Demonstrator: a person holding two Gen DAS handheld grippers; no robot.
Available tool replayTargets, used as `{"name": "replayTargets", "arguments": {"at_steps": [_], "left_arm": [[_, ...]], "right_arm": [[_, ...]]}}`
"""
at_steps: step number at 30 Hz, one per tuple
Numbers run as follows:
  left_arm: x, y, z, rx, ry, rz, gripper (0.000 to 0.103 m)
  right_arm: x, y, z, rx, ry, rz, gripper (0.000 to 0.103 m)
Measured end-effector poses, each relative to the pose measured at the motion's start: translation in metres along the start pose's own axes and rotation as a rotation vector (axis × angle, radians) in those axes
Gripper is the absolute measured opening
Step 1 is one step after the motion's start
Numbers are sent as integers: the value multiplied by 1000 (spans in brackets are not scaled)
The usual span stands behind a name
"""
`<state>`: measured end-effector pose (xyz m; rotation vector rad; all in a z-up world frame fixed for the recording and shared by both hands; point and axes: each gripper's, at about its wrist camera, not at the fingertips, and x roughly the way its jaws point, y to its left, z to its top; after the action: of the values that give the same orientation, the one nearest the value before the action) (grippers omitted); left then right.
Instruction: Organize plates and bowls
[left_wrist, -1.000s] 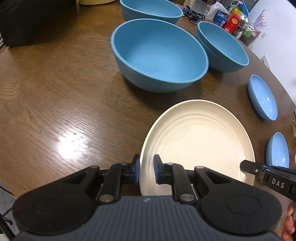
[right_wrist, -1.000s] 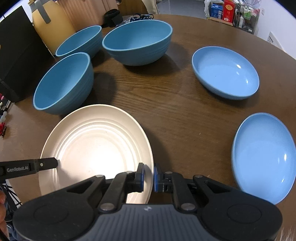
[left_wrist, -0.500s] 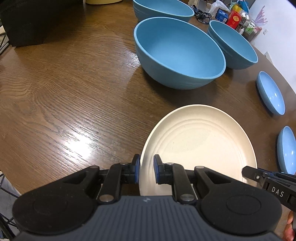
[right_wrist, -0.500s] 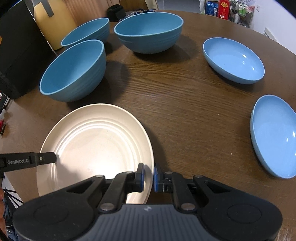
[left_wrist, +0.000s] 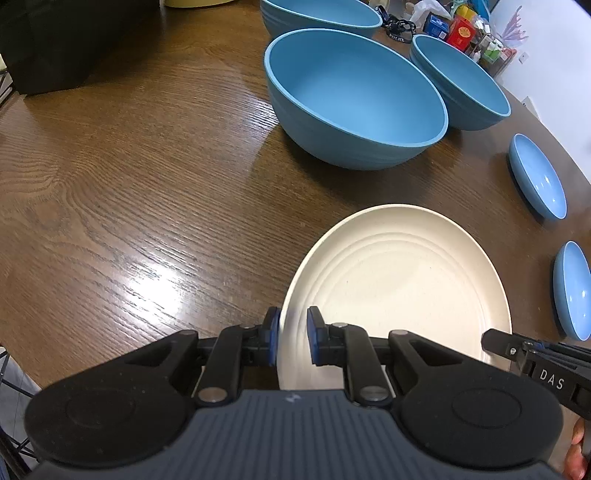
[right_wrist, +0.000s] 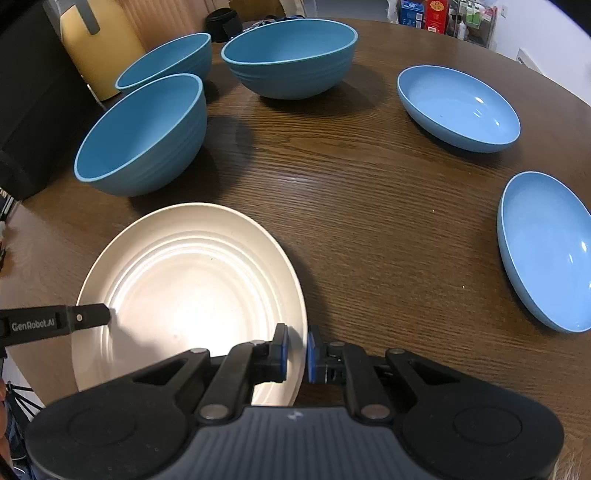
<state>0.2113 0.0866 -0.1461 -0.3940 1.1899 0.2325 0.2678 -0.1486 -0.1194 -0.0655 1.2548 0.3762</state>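
Observation:
A cream ribbed plate (left_wrist: 399, 280) (right_wrist: 192, 284) is held by both grippers above the brown wooden table (left_wrist: 129, 177). My left gripper (left_wrist: 291, 339) is shut on its left rim. My right gripper (right_wrist: 295, 350) is shut on its right rim. Three deep blue bowls stand beyond: a near one (left_wrist: 354, 99) (right_wrist: 144, 133), a second (left_wrist: 461, 81) (right_wrist: 291, 55) and a third (left_wrist: 317, 14) (right_wrist: 166, 62). Two shallow blue plates (right_wrist: 458, 107) (right_wrist: 543, 251) lie to the right, also in the left wrist view (left_wrist: 537, 177) (left_wrist: 572, 288).
A black box (left_wrist: 48, 40) (right_wrist: 29, 103) stands at the table's left. A yellow container (right_wrist: 99, 44) is behind the bowls. Small packages and bottles (left_wrist: 465, 33) crowd the far edge. The table's near edge (left_wrist: 22, 369) is close below the left gripper.
Both grippers have drawn back with the plate toward the near table edge and shifted left. The bowls now sit farther right and farther off in the left wrist view. The grips are unchanged.

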Motion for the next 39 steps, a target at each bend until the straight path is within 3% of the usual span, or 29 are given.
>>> {"name": "replayTargets", "arguments": {"at_steps": [6,8,10,13,14,17,18,20,22,39], "left_arm": [[-7,0,-1,-1,-12,-12,17],[-12,1,-2,-2,-24,-7,23],[-17,1,-2,-3,-37,-3,34],[-26,3,-4,-6,-61,-2,47],[-31,4,-5,-7,-71,-2,50],[-43,6,-6,-1,-105,5,68],[-45,7,-7,2,-115,9,79],[-53,9,-7,9,-134,7,88],[-60,12,-8,11,-149,5,103],[-86,15,-9,71,-199,-44,103]], "right_arm": [[0,-6,0,36,-4,6,14],[-4,-7,0,45,-14,11,14],[-8,-7,0,48,-29,3,23],[-17,-6,0,50,-50,0,47],[-20,-5,-1,49,-60,-3,60],[-31,-3,-3,49,-84,-7,91],[-33,-2,-4,51,-91,-10,98],[-39,-1,-7,54,-99,-20,102],[-44,-2,-10,66,-103,-19,103],[-81,-1,-40,160,-179,-89,103]]}}
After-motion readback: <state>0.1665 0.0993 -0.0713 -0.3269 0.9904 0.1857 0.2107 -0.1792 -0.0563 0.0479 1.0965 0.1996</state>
